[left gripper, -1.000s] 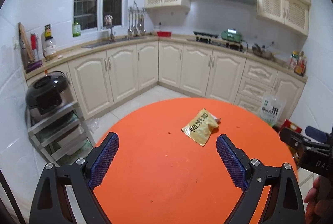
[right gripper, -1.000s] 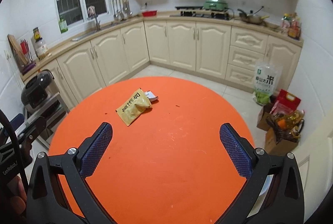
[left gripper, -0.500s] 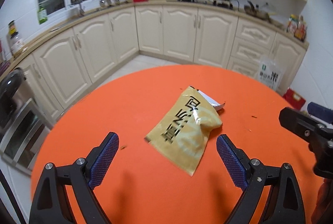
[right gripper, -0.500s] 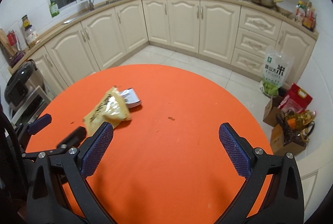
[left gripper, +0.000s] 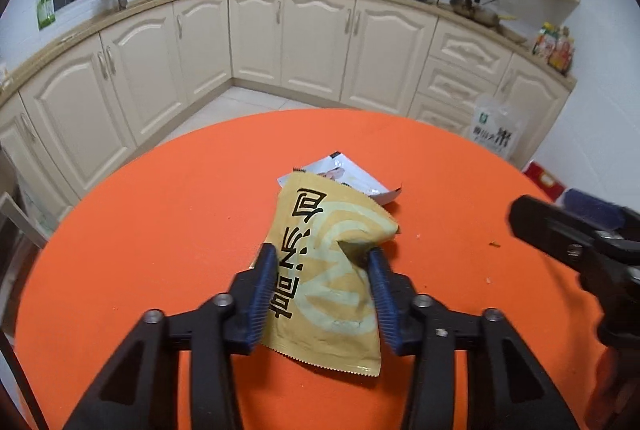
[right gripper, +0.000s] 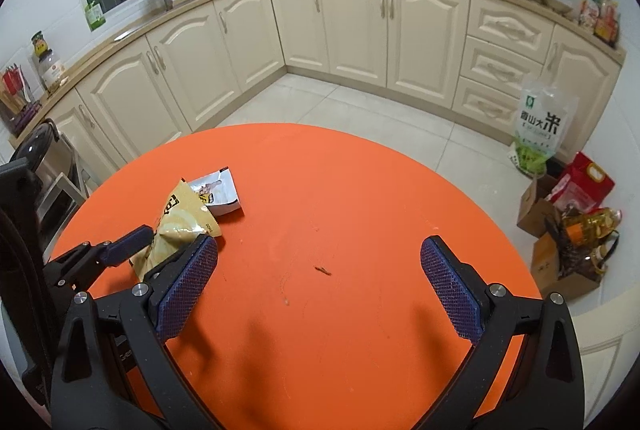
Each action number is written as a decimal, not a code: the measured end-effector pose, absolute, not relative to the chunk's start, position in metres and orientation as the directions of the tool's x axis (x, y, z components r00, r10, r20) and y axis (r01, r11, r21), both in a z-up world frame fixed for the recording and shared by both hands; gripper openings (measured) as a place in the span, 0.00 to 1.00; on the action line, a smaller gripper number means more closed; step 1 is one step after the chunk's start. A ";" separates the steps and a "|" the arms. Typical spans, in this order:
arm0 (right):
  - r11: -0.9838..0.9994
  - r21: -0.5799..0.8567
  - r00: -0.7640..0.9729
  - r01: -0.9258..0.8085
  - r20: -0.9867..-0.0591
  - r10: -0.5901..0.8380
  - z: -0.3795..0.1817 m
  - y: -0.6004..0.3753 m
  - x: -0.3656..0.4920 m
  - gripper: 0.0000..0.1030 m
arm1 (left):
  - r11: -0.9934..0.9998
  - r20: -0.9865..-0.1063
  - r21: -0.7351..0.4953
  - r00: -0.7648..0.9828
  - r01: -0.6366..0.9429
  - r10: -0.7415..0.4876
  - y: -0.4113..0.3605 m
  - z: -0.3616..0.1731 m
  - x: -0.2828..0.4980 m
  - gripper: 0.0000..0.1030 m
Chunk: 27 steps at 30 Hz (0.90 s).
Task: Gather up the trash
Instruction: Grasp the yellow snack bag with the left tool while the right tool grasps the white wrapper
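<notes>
The left gripper point(left gripper: 322, 258) has just been closing on the yellow wrapper point(left gripper: 332, 270) lying on the orange counter point(left gripper: 160, 230); its pads seem to pinch it. Squeeze firmly before lifting. The right gripper point(right gripper: 318, 286) hovers open, empty.

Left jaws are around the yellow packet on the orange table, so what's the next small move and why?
Probably lift the left gripper a little. Its jaws have just been closing and now pinch the yellow packet, which buckles between them. A white wrapper lies partly under its far end on the orange table, so rise gently.
</notes>
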State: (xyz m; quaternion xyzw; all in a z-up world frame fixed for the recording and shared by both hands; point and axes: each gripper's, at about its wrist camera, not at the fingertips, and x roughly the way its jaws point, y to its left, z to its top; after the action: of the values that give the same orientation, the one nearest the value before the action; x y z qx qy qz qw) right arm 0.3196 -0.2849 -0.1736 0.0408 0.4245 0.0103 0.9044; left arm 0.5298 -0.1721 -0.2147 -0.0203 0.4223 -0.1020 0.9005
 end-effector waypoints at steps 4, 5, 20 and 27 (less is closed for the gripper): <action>0.997 0.082 0.631 0.000 -0.773 0.064 -0.176 -0.275 0.328 0.99 | 0.972 -0.744 -0.164 0.626 0.169 -0.234 -0.149 -0.219 0.538 0.25; 0.997 0.083 0.627 -0.008 -0.776 0.069 -0.177 -0.271 0.331 0.99 | 0.971 -0.741 -0.169 0.629 0.168 -0.238 -0.144 -0.222 0.529 0.23; 0.985 0.035 0.538 -0.168 -0.834 0.122 -0.215 -0.190 0.386 0.81 | 0.983 -0.712 -0.185 0.691 -0.009 -0.127 -0.053 -0.225 0.524 0.19; 0.982 -0.041 0.587 -0.184 -0.806 0.076 -0.217 -0.170 0.384 0.41 | 0.978 -0.700 -0.204 0.704 -0.038 -0.119 -0.046 -0.226 0.507 0.19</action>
State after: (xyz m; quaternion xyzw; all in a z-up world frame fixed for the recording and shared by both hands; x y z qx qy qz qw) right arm 0.3841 -0.1699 -0.2172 -0.0603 0.4486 0.0732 0.8887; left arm 0.5065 -0.0460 -0.2262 -0.1021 0.3840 -0.0223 0.9174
